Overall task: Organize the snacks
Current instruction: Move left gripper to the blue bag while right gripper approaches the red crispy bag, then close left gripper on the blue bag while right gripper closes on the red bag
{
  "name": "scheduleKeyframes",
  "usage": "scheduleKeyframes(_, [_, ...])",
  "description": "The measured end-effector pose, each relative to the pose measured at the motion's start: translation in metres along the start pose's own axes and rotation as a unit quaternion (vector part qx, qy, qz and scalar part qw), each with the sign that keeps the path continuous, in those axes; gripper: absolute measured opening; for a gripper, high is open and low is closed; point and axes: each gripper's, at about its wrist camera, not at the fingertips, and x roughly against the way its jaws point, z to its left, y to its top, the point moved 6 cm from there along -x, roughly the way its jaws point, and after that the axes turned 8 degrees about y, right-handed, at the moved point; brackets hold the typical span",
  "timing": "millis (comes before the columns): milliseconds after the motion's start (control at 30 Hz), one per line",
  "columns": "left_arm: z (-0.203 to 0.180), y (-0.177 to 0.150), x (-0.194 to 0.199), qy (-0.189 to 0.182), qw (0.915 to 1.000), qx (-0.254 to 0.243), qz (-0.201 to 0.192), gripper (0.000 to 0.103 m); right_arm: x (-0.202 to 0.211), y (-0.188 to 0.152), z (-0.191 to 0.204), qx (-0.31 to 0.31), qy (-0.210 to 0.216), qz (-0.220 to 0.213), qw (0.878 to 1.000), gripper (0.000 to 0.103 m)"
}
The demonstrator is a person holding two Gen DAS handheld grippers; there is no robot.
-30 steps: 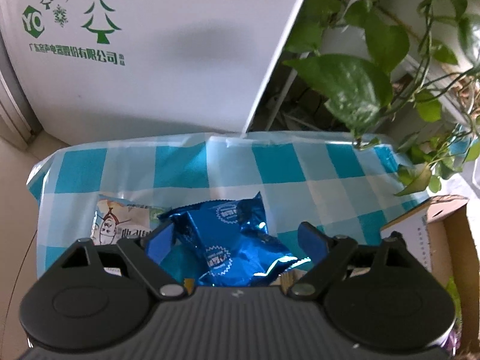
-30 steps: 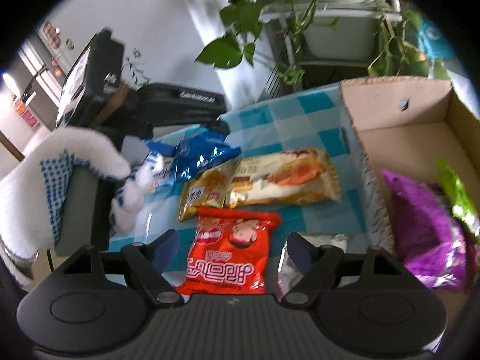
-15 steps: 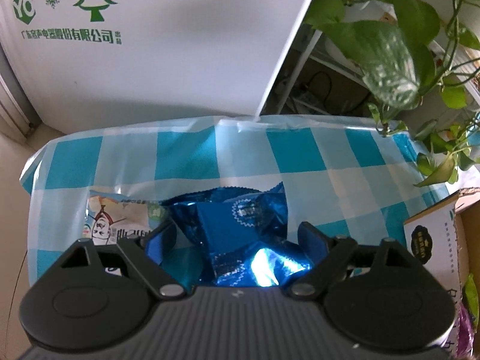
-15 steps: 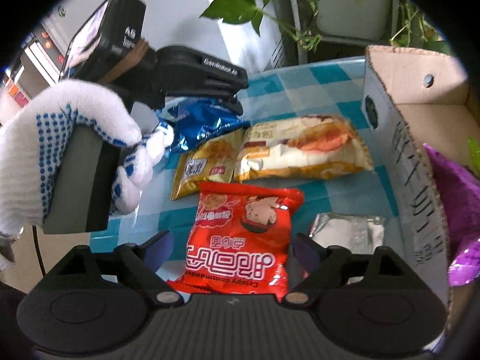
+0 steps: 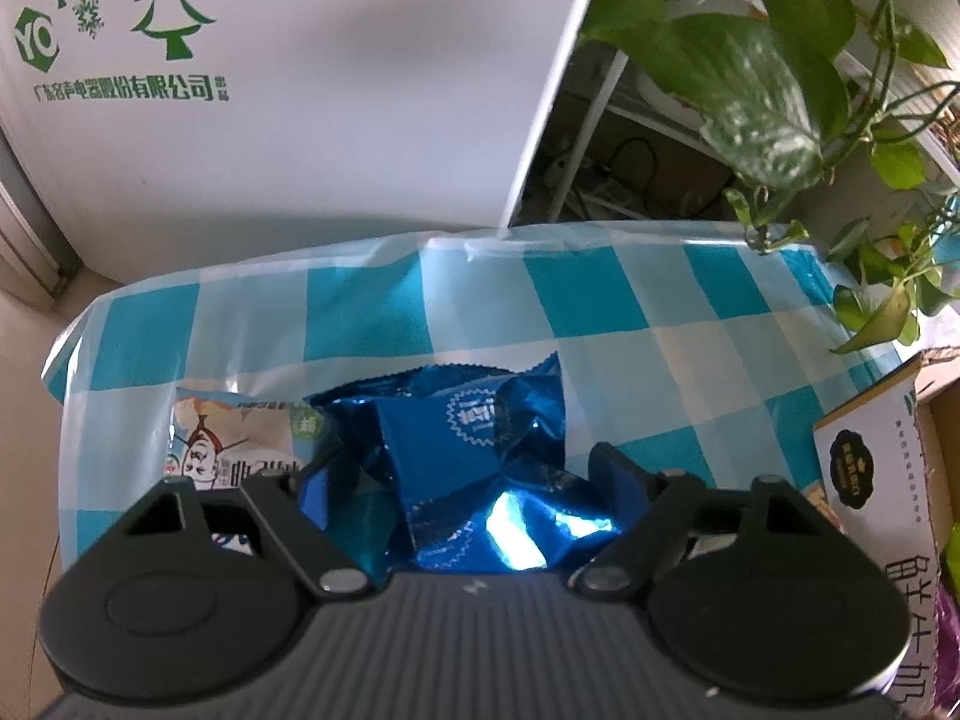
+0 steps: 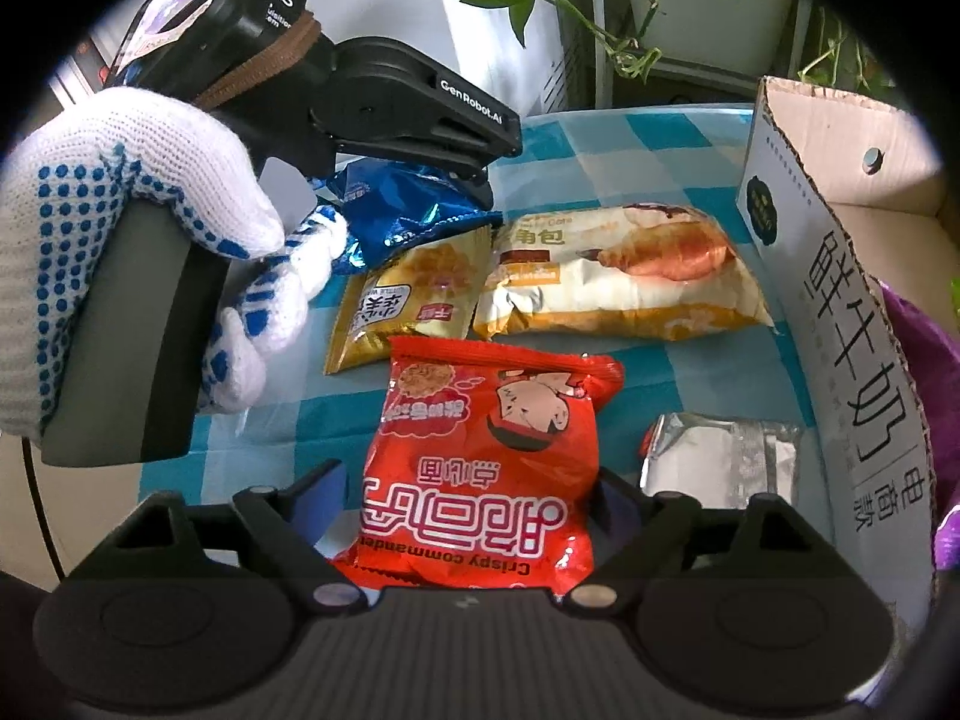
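- The left gripper (image 5: 462, 489) body covers the near end of the blue packet (image 5: 474, 456), and its fingertips are lost behind the black linkage — only the blue pads show at each side.
- A white packet (image 5: 240, 438) at 9 o'clock of the blue one is half under it and half behind the gripper; its print cannot be read.
- The left jaws have just been closing, with the blue packet between them. The pads sit close against the crumpled foil, but I cannot tell whether they press on it.
- In the right wrist view the right gripper (image 6: 468, 498) hides the near edge of the red packet (image 6: 486, 468).
- The right jaws have just been closing and stand wide, one pad on each side of the red packet; the foil does not look squeezed.
- A silver pouch (image 6: 720, 462) lies at 3 o'clock of the red packet, its near end cut off by the right finger.
- At 12 o'clock of the red packet lie a gold packet (image 6: 402, 300) and a croissant pack (image 6: 618, 276), side by side on the checked cloth (image 6: 606, 138).
- The box (image 6: 852, 312) stands at 3 o'clock, cut off by the frame edge; something purple shows inside — too little to name.
- A gloved hand (image 6: 150, 228) holds the left gripper over the blue packet at 10 o'clock.
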Motion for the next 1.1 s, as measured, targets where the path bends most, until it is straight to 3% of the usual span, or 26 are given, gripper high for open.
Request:
scheduleKeyframes(233, [0.002,-0.001,0.004,-0.003,1.0000,0.004,-0.006,0.074,0.003,0.001,0.000,0.005,0.003,-0.002,1.000,0.074])
scheduleKeyframes(567, [0.008,0.002,0.030,-0.024,0.9989,0.031,-0.027,0.073,0.014,0.006,0.004,0.008,0.027,-0.014,1.000,0.073])
scheduleKeyframes(1000, [0.024,-0.013,0.065,-0.025,0.9969,0.049,-0.057,0.073,0.043,0.018,0.002,0.015,0.034,-0.049,0.998,0.073])
scheduleKeyframes(1100, [0.027,-0.016,0.071,-0.010,0.9969,0.040,-0.067,0.073,0.048,0.021,-0.002,0.009,0.032,-0.056,0.998,0.073])
